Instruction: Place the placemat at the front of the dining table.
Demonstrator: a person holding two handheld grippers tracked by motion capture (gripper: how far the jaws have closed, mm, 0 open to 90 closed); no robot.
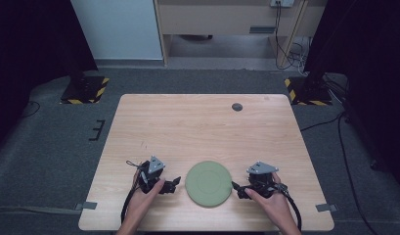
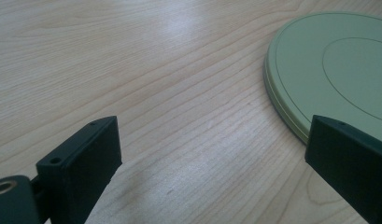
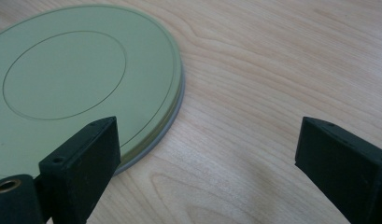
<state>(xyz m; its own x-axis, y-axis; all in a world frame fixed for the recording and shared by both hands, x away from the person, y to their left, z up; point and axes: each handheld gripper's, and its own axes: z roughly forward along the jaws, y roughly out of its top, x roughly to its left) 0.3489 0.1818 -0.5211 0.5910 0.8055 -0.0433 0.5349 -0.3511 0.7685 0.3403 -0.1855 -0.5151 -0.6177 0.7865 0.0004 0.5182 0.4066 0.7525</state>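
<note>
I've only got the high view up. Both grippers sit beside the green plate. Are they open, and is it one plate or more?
Observer: The left gripper is open, its jaws wide apart over bare wood, seen in the left gripper view.
Operator: And the right one?
Observer: The right gripper is open too; one jaw stands in front of the green plate, and I cannot tell whether it touches.
Operator: One plate?
Observer: The right gripper view shows a grey rim under the green one, so it looks like a stack.

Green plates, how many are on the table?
1. The green plate lies flat near the table's front edge, between the left gripper and the right gripper.
</note>
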